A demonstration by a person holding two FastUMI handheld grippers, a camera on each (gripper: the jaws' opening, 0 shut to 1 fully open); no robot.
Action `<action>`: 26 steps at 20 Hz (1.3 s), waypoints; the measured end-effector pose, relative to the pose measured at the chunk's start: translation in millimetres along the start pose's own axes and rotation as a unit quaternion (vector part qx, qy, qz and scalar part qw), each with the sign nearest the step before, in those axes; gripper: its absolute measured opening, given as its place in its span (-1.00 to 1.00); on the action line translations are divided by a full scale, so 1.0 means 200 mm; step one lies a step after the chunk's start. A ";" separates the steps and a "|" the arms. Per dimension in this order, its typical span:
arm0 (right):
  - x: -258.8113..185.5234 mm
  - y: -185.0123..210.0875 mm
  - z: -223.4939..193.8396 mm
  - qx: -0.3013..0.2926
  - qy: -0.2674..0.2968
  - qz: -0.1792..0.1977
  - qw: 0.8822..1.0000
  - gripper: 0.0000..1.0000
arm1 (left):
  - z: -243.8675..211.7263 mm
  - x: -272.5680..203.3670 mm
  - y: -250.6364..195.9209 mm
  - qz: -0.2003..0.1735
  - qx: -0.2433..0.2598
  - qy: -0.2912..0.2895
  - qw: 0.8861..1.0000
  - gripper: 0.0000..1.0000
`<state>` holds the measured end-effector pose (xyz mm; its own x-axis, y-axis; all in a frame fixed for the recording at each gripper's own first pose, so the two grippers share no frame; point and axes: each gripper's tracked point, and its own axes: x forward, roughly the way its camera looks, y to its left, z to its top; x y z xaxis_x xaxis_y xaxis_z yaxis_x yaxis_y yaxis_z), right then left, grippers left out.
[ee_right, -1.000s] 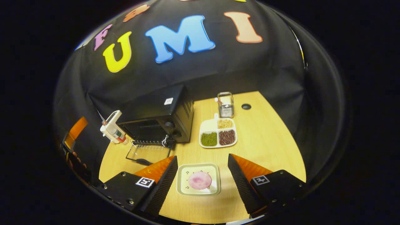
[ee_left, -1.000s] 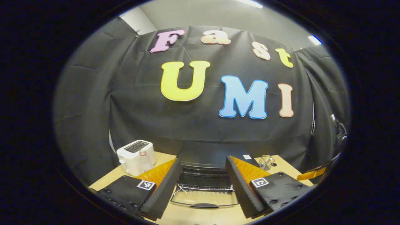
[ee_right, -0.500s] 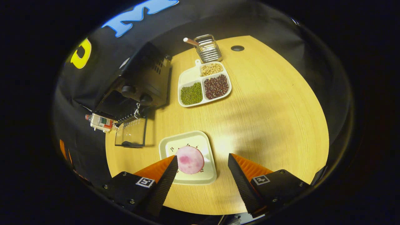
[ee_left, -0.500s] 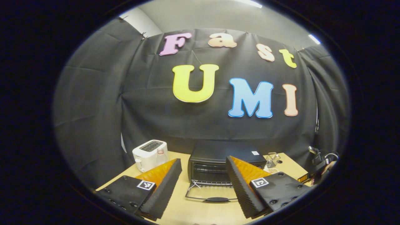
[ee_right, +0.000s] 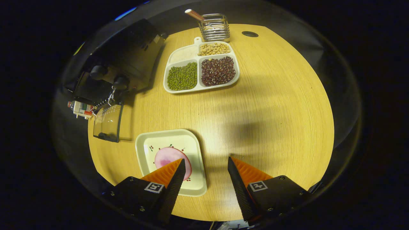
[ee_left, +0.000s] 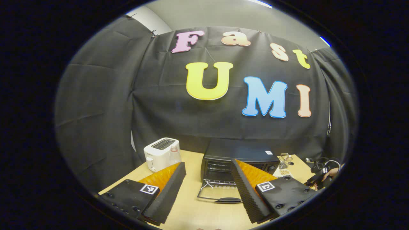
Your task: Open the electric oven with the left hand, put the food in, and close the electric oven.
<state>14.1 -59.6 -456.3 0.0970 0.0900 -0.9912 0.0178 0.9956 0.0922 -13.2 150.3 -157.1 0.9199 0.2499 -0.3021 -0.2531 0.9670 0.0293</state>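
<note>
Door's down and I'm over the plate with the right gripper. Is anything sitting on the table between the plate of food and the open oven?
Nothing visible does. In the right gripper view, bare table lies between the plate and the oven's lowered door. The bean tray sits beside the oven, off that line.

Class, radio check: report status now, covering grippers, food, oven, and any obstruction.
Left gripper open, empty, facing oven. Oven door down, open. Right gripper open over square plate, pink food slice not gripped. Nothing seen blocking the oven mouth.

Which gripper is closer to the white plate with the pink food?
Right. The right gripper hovers over the plate's edge, one finger above the food. The left gripper faces the open oven, apart.
</note>
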 end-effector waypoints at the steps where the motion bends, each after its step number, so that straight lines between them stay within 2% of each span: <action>1: 0.02 -0.02 0.00 -0.014 0.002 -0.018 1.000 0.66 | 0.00 0.00 0.01 0.001 -0.001 0.001 1.000 0.96; 3: 0.04 -0.04 -0.01 -0.032 0.008 -0.044 0.998 0.67 | 0.00 0.00 0.01 0.002 -0.003 0.003 1.000 0.99; 6: 0.07 -0.02 -0.04 -0.040 0.023 -0.059 0.997 0.68 | -0.02 0.01 0.02 0.002 -0.006 0.008 1.000 1.00; 8: 0.07 -0.02 -0.02 -0.059 0.020 -0.069 0.996 0.67 | -0.03 0.01 0.03 0.003 -0.008 0.012 1.000 0.92; 9: 0.07 0.01 -0.03 -0.064 0.022 -0.065 0.996 0.67 | -0.04 0.01 0.03 0.002 -0.011 0.013 1.000 1.00; 11: 0.08 0.02 -0.03 -0.068 0.024 -0.065 0.995 0.33 | -0.05 0.02 0.02 0.001 -0.016 0.015 1.000 0.92; 12: 0.05 0.05 -0.03 -0.068 0.024 -0.050 0.996 0.32 | -0.05 0.02 0.02 0.001 -0.018 0.016 1.000 0.92; 13: 0.11 0.07 -0.05 -0.063 0.023 -0.049 0.997 0.08 | -0.05 0.02 0.02 0.000 -0.021 0.016 1.000 0.92; 14: 0.10 0.09 -0.05 -0.069 0.023 -0.048 0.996 -0.31 | -0.06 0.02 0.01 -0.003 -0.022 0.015 1.000 0.92; 15: 0.07 0.07 -0.02 -0.070 0.021 -0.051 0.996 -0.53 | -0.06 0.02 0.01 -0.003 -0.023 0.015 1.000 0.92; 16: 0.07 0.07 -0.01 -0.043 0.012 -0.038 0.998 -0.55 | -0.05 0.02 0.01 -0.004 -0.022 0.014 1.000 1.00; 17: 0.13 0.07 -0.03 -0.029 0.012 -0.030 0.999 -0.96 | -0.05 0.02 0.01 -0.005 -0.022 0.014 1.000 1.00; 22: 0.05 0.06 -0.04 0.016 -0.010 0.014 1.000 -0.99 | 0.00 0.00 0.02 -0.003 -0.015 0.006 1.000 1.00; 24: 0.04 0.06 -0.05 0.052 -0.013 0.046 0.997 -0.99 | 0.03 -0.01 0.02 -0.002 -0.011 0.003 1.000 1.00; 25: 0.03 0.06 -0.06 0.081 -0.011 0.065 0.995 -0.99 | 0.04 -0.01 0.02 -0.001 -0.010 0.002 1.000 0.92; 26: 0.03 0.06 -0.07 0.102 -0.008 0.083 0.991 -0.99 | 0.05 0.00 0.01 -0.001 -0.009 0.002 1.000 1.00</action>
<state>1.3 -47.3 -461.6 0.1316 0.2509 -0.9590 0.2004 0.9407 0.2736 -11.9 153.2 -147.6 0.9196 0.2473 -0.3053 -0.2565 0.9665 0.0105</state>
